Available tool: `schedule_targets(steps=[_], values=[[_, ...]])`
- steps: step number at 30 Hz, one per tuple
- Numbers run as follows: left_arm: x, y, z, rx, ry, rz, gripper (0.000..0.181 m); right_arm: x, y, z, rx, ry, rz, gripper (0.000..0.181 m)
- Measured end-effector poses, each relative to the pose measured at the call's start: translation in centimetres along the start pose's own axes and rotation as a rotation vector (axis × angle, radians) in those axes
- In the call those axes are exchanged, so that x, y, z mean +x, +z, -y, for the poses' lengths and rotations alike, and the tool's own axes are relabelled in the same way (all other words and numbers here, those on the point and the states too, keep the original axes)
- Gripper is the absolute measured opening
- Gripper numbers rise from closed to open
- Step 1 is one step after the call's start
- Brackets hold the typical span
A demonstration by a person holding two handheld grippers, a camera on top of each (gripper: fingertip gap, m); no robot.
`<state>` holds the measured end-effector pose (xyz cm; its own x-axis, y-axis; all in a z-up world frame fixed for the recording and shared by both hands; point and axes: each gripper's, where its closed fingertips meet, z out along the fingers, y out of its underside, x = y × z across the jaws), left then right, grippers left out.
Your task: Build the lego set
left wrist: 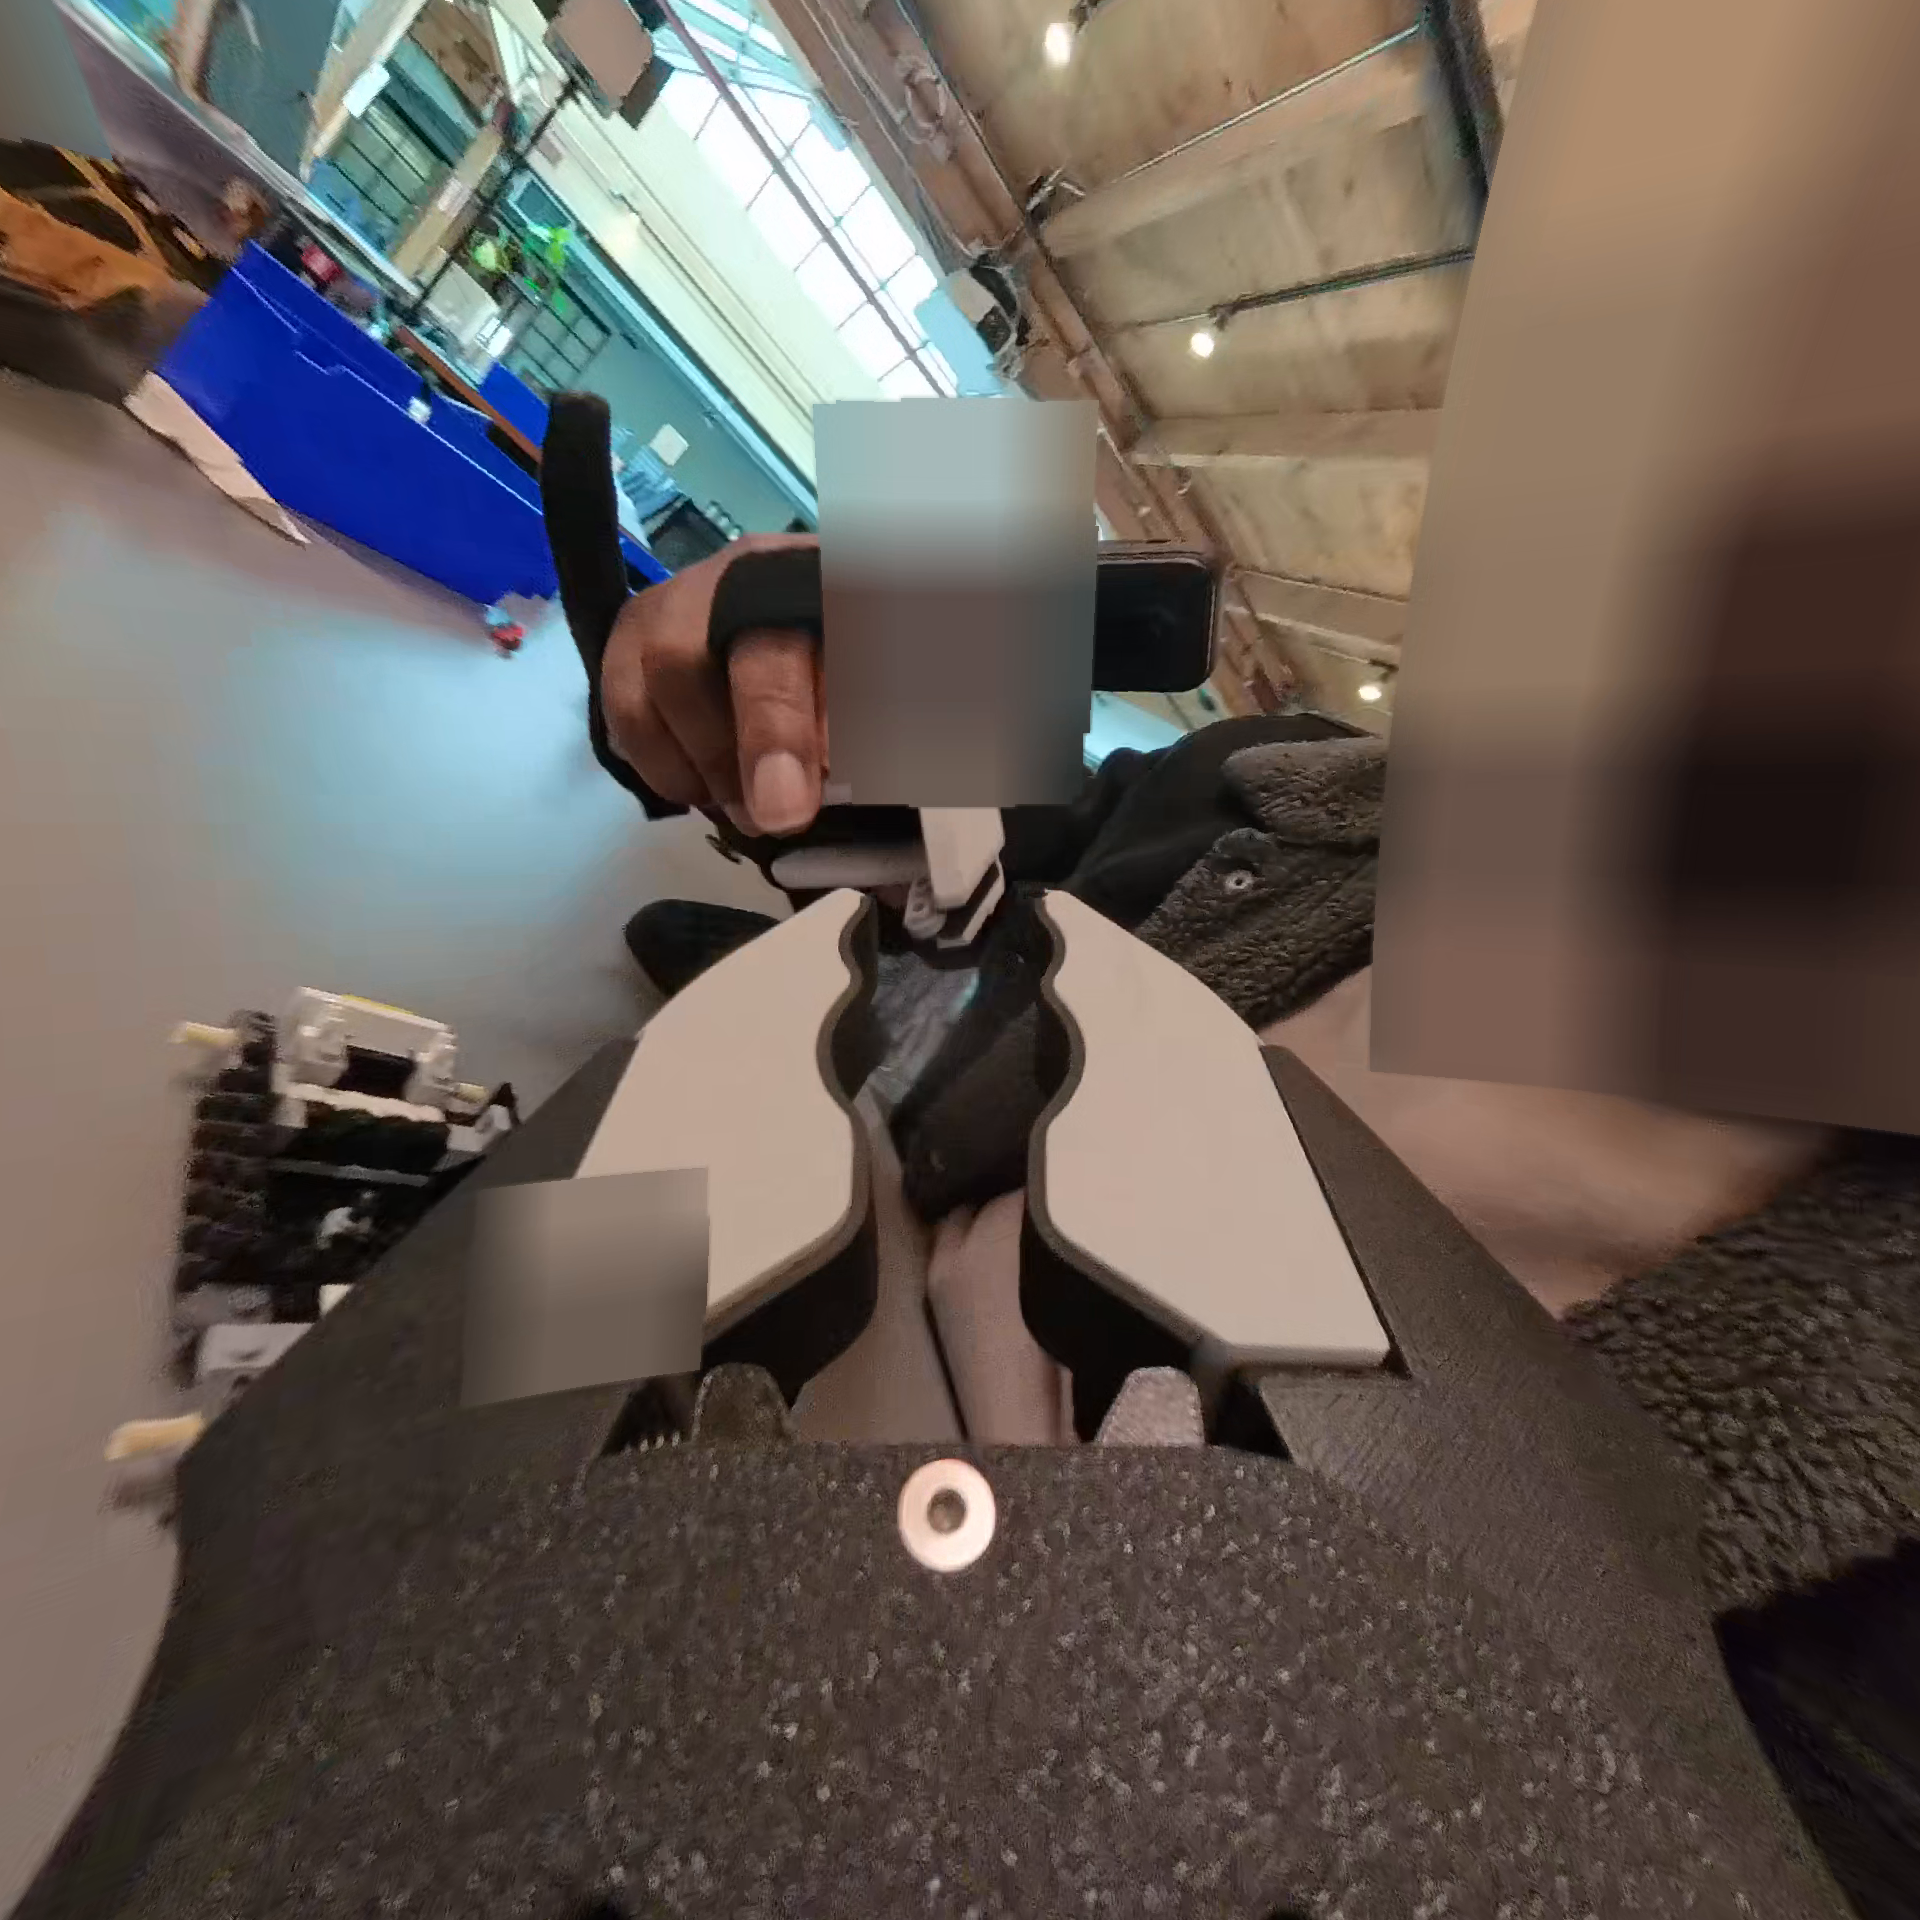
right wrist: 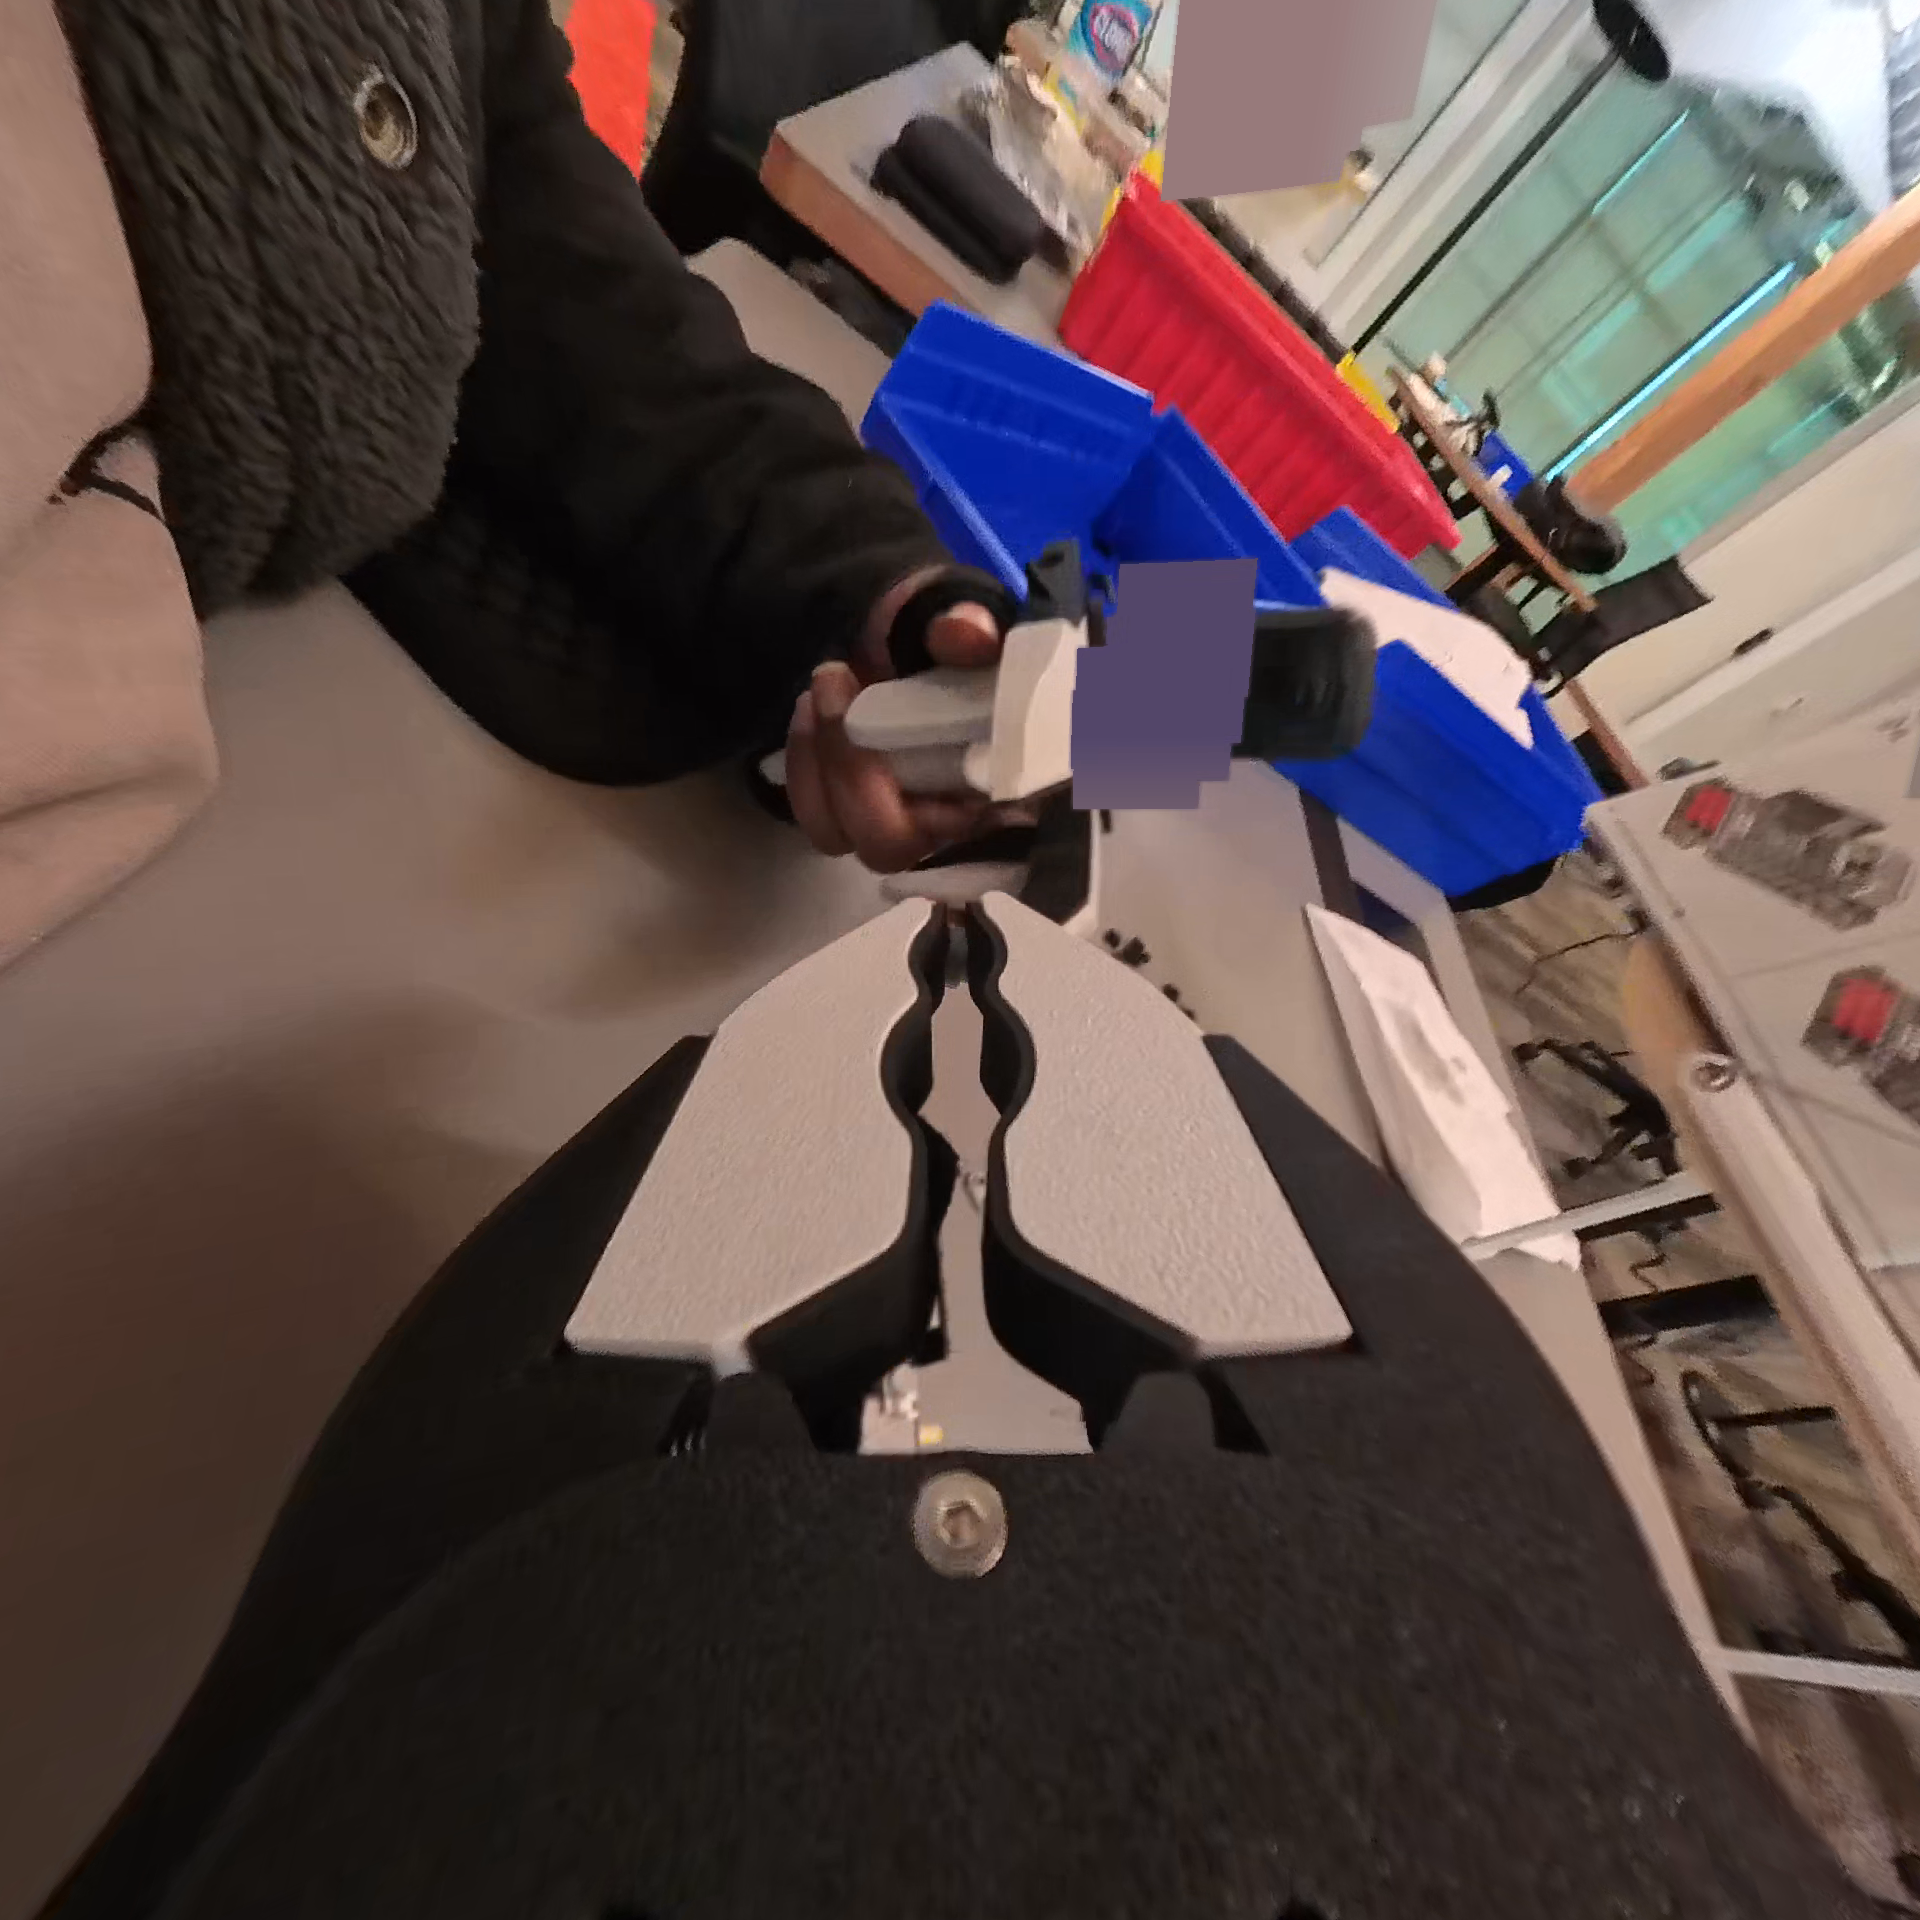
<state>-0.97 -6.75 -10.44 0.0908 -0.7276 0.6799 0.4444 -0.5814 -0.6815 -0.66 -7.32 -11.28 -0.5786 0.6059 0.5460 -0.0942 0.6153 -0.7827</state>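
Observation:
In the left wrist view my left gripper is shut on a black, glossy lego piece that fills the gap between the jaws. My right gripper comes in from the far side, tip to tip with it, held by a hand. In the right wrist view my right gripper is almost closed, pinching a small dark piece at its tips. The left gripper meets it there. A partly built black and white lego model stands on the grey table to the left.
Blue bins and a red bin stand at the table's far side. White paper sheets lie near the table's right edge. The person's dark fleece sleeve and body are close on one side. Small loose pieces lie by a blue bin. My left and right fingertips are right by each other.

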Motion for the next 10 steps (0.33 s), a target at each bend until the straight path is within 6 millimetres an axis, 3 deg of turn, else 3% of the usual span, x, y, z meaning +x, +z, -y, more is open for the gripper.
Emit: schedule_targets(steps=[10], values=[[1.0,1.2,0.4,0.082,-0.155,-0.130,0.006,0.9,0.0,1.9,0.065,-0.048,-0.065,0.003]])
